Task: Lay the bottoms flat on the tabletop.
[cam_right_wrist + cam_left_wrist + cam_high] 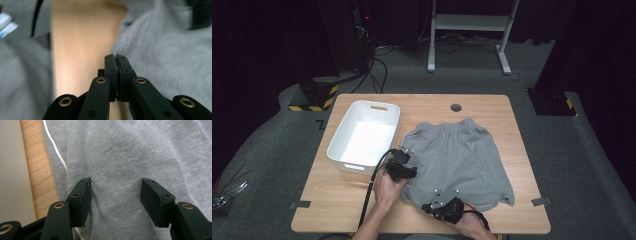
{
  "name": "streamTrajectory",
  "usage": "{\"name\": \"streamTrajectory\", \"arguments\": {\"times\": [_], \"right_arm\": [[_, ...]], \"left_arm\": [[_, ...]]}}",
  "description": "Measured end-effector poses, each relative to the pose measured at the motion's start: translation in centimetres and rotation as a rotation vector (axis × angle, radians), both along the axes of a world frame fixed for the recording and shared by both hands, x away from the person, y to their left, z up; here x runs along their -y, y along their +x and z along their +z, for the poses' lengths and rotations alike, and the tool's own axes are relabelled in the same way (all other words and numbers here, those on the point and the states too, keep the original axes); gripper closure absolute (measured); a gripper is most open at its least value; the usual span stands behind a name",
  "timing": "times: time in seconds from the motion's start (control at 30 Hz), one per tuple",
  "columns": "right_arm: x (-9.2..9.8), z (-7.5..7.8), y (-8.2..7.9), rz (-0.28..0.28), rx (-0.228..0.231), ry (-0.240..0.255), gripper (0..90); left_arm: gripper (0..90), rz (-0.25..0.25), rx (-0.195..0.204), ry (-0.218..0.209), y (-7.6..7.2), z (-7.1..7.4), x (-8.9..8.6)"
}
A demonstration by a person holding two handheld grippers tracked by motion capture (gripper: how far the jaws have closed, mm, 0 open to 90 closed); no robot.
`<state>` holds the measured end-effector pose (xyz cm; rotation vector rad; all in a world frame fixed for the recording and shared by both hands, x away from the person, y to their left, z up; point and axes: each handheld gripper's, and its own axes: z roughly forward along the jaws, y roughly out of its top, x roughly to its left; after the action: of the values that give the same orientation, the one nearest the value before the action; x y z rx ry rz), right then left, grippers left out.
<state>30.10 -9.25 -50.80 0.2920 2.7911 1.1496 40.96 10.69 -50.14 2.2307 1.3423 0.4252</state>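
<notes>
A pair of grey shorts [457, 155] lies flat on the wooden table [492, 105], waistband toward the far side. My left gripper [404, 152] sits on the shorts' left edge. In the left gripper view its jaws [116, 195] stand open and press down on the grey cloth [125, 157], which spans the gap and puckers a little at the left pad. A white drawstring [56, 150] runs along the cloth's edge. My right gripper [434, 202] is at the near hem; its jaws [116, 58] are shut on the edge of the shorts [160, 50].
A white plastic bin [377, 103] stands on the table just left of the shorts, close to my left hand; its wall [10, 170] shows beside a strip of table [42, 175]. A round grommet [456, 107] is at the far edge. Bare wood lies right of the shorts.
</notes>
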Motion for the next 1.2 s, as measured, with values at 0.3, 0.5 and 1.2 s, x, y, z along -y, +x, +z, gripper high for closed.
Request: {"name": "streamTrajectory", "arguments": {"times": [0.3, 0.5, 1.2], "right_arm": [[2.5, 1.3, 2.1, -0.136, -0.003, 0.176, 59.8], [3.8, 0.3, 6.8, -0.457, -0.045, 0.141, 59.2], [8.9, -0.7, 9.1, -0.633, 0.007, -0.032, 50.5]], "left_arm": [[43.8, 0.002, 0.001, 0.027, -1.1, 0.2, 0.0], [43.6, 0.002, 0.039, -0.003, -3.9, 0.7, -1.2], [76.9, 0.005, 0.013, 0.041, -9.2, 0.7, -4.2]]}}
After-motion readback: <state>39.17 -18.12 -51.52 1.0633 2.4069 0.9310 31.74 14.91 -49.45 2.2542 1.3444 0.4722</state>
